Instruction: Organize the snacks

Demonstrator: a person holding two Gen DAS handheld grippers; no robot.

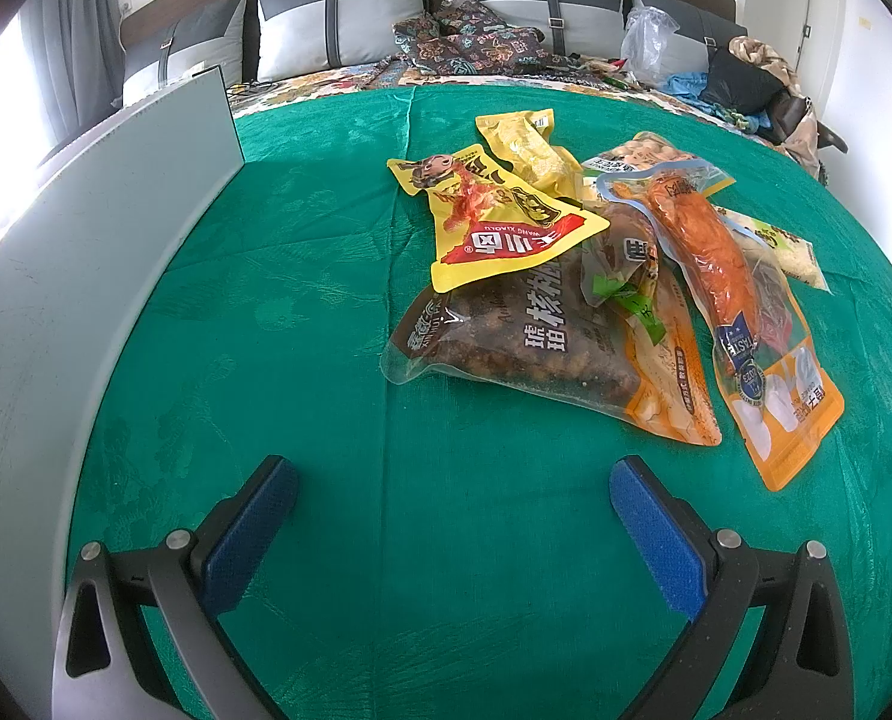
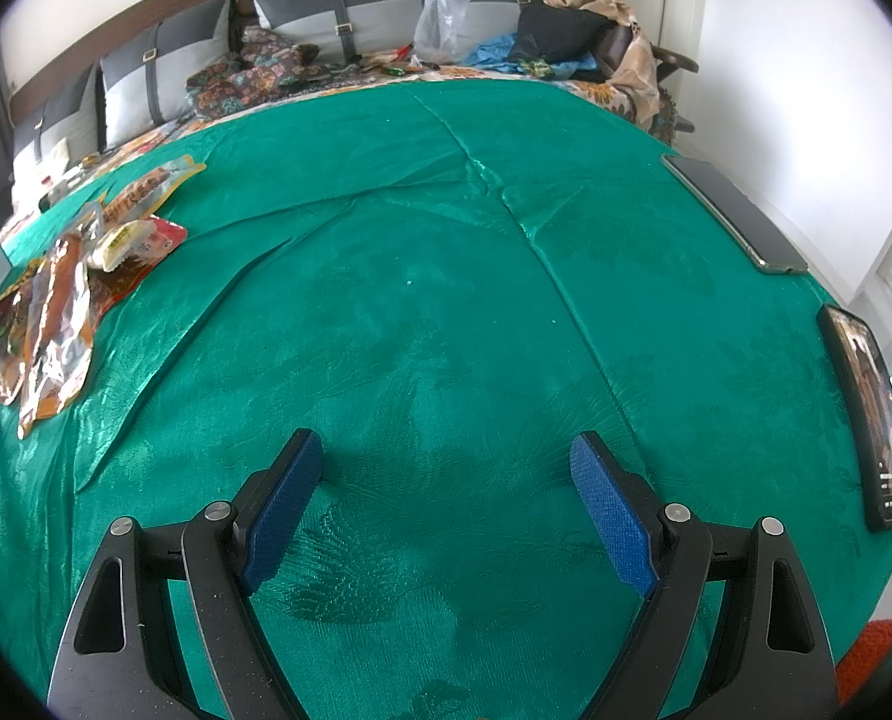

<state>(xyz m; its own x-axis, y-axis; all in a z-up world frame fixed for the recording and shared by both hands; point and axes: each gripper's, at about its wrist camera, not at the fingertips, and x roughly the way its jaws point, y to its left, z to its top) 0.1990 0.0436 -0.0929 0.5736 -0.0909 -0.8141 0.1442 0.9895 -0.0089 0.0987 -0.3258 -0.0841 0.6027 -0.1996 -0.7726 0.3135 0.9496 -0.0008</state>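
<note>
A heap of snack packets lies on the green cloth (image 1: 302, 324): a yellow-and-red packet (image 1: 494, 222) on top, a clear bag of brown nuts (image 1: 524, 342) under it, a long orange sausage packet (image 1: 710, 264), a yellow packet (image 1: 530, 150) behind. My left gripper (image 1: 452, 504) is open and empty, just short of the heap. My right gripper (image 2: 446, 474) is open and empty over bare cloth; in its view the heap (image 2: 68, 276) lies far to the left.
A grey box wall (image 1: 116, 192) stands at the left of the cloth. Two phones (image 2: 740, 216) (image 2: 872, 414) lie at the right edge. A bed with grey cushions (image 1: 338, 18), a plastic bag (image 2: 443, 18) and clothes lies behind.
</note>
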